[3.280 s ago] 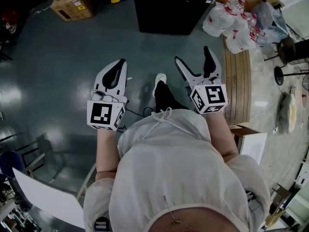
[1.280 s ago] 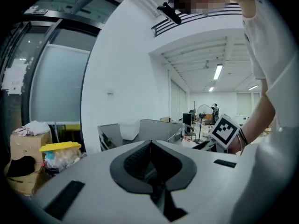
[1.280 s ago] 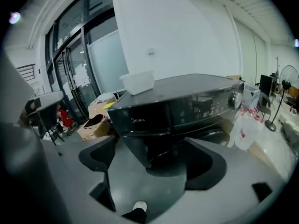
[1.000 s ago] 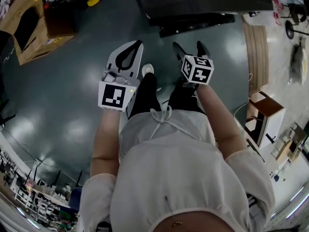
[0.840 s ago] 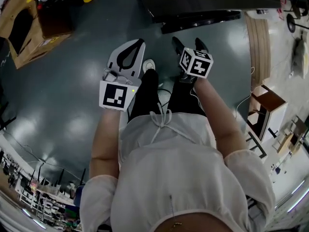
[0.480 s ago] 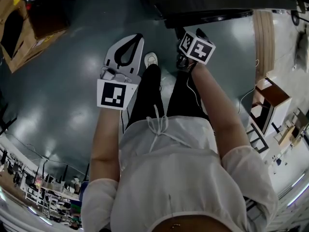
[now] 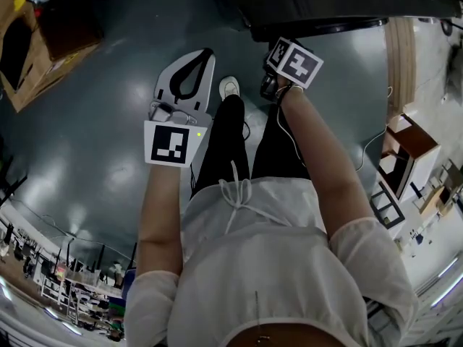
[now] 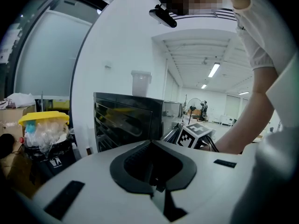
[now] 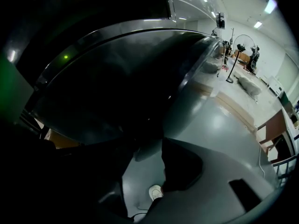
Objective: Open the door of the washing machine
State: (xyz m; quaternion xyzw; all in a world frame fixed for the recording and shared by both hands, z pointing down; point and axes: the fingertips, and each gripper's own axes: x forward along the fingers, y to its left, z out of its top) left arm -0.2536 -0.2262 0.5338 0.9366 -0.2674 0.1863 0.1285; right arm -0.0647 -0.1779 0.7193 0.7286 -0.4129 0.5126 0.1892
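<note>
right gripper [image 9: 148, 157] fingers apart, close under washing machine door [image 9: 121, 78] | left gripper [image 8: 152, 148] fingers together, empty, back from door | I judge it unopened

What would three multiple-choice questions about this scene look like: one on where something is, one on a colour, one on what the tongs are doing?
1. Where are the right tongs?
A) right up at the dark washing machine
B) resting on a tabletop
C) behind the person's back

2. What colour is the person's shoe?
A) red
B) white
C) green

3. How do the left tongs stand?
A) spread wide apart
B) clamped on a handle
C) closed on nothing

Answers:
1 A, the machine's dark front fills the right gripper view just ahead of the tongs.
2 B, it shows plainly white in the head view.
3 C, the left gripper view shows the two halves meeting at the tip with nothing between them.
</note>
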